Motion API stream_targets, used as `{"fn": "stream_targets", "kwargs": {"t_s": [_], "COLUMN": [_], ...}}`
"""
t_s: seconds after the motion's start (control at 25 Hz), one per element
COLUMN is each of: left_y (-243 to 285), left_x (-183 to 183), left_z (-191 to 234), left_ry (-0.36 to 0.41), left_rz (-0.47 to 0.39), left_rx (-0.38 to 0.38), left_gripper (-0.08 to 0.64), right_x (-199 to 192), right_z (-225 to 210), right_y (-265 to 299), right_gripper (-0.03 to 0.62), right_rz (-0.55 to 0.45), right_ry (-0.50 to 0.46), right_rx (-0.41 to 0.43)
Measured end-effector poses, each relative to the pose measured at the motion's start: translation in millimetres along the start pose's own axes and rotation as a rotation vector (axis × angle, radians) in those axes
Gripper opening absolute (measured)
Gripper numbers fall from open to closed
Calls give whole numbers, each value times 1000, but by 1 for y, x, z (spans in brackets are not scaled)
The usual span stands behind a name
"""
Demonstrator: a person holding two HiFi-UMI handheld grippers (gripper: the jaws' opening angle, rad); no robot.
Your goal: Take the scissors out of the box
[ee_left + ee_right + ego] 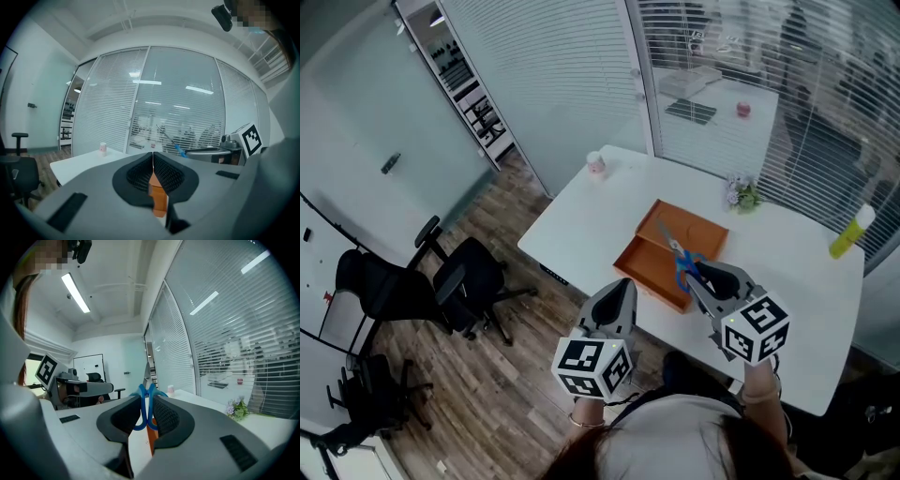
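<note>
The right gripper (pixel 697 278) pinches the scissors (pixel 678 251) by their blue handles, lifted over the orange box (pixel 649 260) on the table (pixel 581 220). The left gripper (pixel 622 285) has its jaws pressed together, empty. Hold the pinch firm and carry the blades clear of the box's walls before lowering.

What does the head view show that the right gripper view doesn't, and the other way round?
Only the head view: the yellow bottle and the wood floor. Only the right gripper view: the ceiling light and, close up, the right gripper shut on the blue handles of the scissors. Both: the scissors, the flowers, the pink cup and the white table.
</note>
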State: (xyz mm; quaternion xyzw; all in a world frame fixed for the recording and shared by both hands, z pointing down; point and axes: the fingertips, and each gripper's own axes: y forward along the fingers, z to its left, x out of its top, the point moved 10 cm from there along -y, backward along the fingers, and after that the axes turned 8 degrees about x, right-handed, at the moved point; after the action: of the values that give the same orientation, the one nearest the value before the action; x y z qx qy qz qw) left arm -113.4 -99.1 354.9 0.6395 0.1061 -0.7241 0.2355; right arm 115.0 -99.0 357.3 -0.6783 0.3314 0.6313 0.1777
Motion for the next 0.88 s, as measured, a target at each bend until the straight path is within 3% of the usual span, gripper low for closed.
{"fn": "stream_targets", "kwargs": {"t_s": [0.88], "left_y": [37], "left_x": [-2], "left_z": [12], "left_ry": [-10], "left_rz": [26], "left_rx": [5], "left_gripper": [20], "right_x": [0], "right_z": [-27], "right_y": [20], "right_gripper": [110], "right_rz": [35], "right_ry": [2], "right_rx": [26]}}
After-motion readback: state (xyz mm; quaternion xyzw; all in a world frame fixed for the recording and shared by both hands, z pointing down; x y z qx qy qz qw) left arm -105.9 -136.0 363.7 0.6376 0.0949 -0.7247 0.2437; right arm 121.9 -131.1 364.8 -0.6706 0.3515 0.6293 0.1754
